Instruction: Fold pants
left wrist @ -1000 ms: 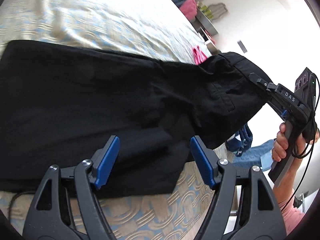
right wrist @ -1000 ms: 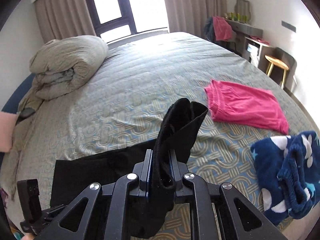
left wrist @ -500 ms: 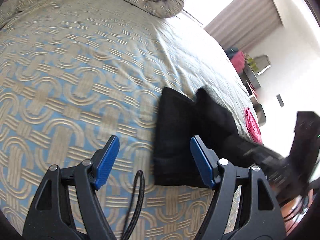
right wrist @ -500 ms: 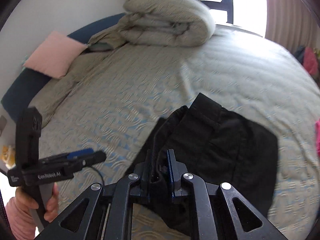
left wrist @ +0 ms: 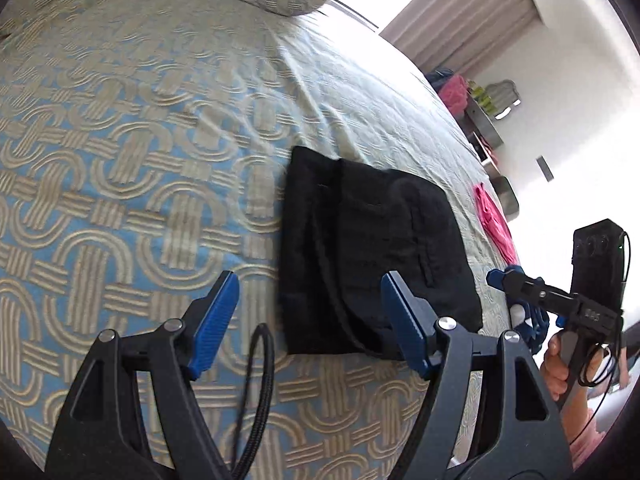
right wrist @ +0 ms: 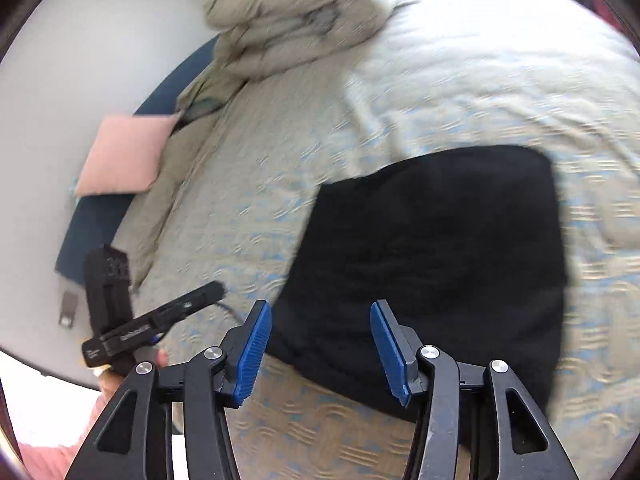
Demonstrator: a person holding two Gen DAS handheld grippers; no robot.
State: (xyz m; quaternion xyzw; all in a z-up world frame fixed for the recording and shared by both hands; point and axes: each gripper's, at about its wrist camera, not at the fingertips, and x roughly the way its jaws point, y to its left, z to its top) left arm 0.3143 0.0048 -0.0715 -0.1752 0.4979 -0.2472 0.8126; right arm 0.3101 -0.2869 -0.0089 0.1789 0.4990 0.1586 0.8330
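The black pants (left wrist: 372, 256) lie folded in a compact rectangle on the patterned bedspread (left wrist: 120, 168); in the right wrist view the pants (right wrist: 432, 248) fill the middle. My left gripper (left wrist: 310, 324) stands open over the bedspread at the fold's near left corner, its pads off the cloth. My right gripper (right wrist: 316, 348) hovers over the near edge of the pants, its jaws opening, the cloth beneath them and not pinched. The right gripper (left wrist: 516, 284) also shows at the far right of the left wrist view, held by a hand (left wrist: 556, 368).
A rolled beige duvet (right wrist: 296, 20) and a pink pillow (right wrist: 124, 156) sit at the head of the bed. A pink garment (left wrist: 494, 220) lies beyond the pants near the bed's edge. A black cable (left wrist: 256, 392) hangs between the left fingers.
The right gripper carried the lifted end of the pants across onto the rest, came down and let go, its jaws spreading. The left gripper drew off the cloth and swung left.
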